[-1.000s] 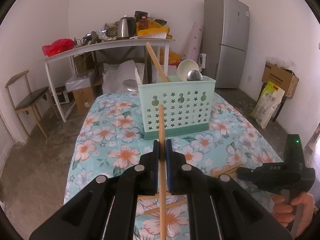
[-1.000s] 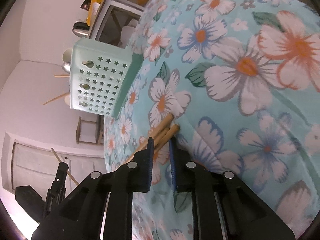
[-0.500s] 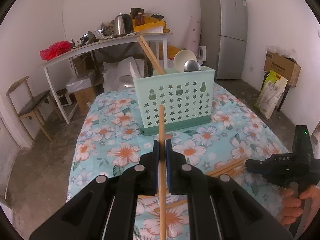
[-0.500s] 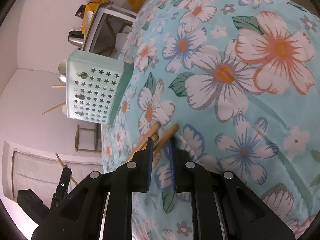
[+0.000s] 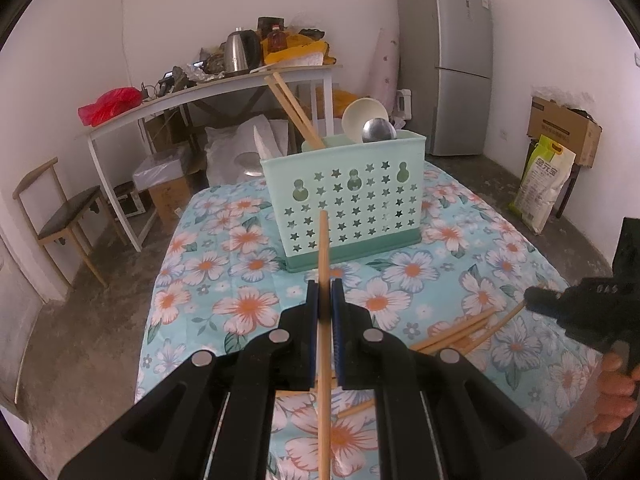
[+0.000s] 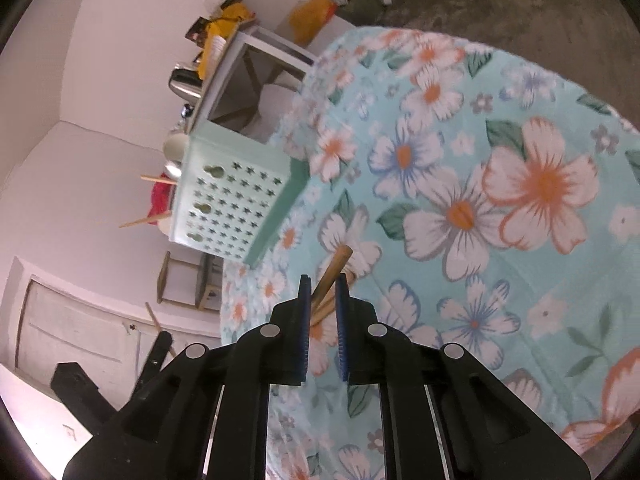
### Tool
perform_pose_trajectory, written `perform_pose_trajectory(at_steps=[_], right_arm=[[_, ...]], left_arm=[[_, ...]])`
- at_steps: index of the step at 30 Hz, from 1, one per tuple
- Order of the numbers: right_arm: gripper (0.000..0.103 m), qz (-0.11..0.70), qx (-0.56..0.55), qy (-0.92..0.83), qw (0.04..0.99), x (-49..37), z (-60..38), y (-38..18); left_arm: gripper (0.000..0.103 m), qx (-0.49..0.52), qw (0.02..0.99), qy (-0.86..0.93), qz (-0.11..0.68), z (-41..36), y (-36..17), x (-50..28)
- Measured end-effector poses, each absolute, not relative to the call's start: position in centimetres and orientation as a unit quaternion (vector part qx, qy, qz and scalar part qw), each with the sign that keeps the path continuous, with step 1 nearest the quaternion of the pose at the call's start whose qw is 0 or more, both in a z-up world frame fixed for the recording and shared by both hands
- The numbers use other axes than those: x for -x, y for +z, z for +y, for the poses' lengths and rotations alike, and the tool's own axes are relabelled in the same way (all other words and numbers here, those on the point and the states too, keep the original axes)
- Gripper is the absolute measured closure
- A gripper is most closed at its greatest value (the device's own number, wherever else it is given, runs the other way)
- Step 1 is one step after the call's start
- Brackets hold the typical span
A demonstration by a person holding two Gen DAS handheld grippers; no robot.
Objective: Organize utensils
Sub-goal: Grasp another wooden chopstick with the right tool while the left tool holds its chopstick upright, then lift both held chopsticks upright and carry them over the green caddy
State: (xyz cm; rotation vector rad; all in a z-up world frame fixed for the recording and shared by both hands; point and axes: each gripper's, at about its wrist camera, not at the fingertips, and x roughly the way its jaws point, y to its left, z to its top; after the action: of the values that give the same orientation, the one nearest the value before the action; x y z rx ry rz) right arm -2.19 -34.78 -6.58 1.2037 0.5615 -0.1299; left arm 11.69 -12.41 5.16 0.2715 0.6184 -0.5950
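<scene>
Left tool (image 5: 325, 292) gripped one chopstick (image 5: 323, 320) w/ holder (image 5: 344, 204) ahead; right tool (image 6: 322, 292) had just been closing, apparently pinching another chopstick (image 6: 334, 270).

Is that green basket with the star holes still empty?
No: the green basket already holds chopsticks, a pale ladle and a metal spoon.

wooden chopstick (image 5: 323, 264), perforated plastic caddy (image 5: 352, 200), floral cloth (image 5: 224, 280)
</scene>
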Motion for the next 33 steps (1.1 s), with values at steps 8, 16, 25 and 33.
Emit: perform_pose_trajectory(at_steps=[8, 16, 25, 33], right_arm=[[0.097, 0.241, -0.563, -0.037, 0.790, 2.4, -34.8, -5.1], [0.098, 0.226, -0.555, -0.020, 0.800, 2.5, -34.8, -3.4], [0.099, 0.203, -0.539, -0.012, 0.818, 3.2, -35.2, -1.0], [0.099, 0.187, -0.527, -0.010, 0.829, 3.8, -36.2, 0.4]], left_arm=[[0.097, -0.130, 0.901, -0.287, 0.299, -12.5, 5.2, -11.7], [0.097, -0.130, 0.902, -0.286, 0.297, -12.5, 5.4, -11.6], [0.097, -0.118, 0.902, -0.291, 0.298, -12.3, 6.2, -11.8], [0.097, -0.027, 0.881, -0.324, 0.345, -10.0, 7.6, -14.5]])
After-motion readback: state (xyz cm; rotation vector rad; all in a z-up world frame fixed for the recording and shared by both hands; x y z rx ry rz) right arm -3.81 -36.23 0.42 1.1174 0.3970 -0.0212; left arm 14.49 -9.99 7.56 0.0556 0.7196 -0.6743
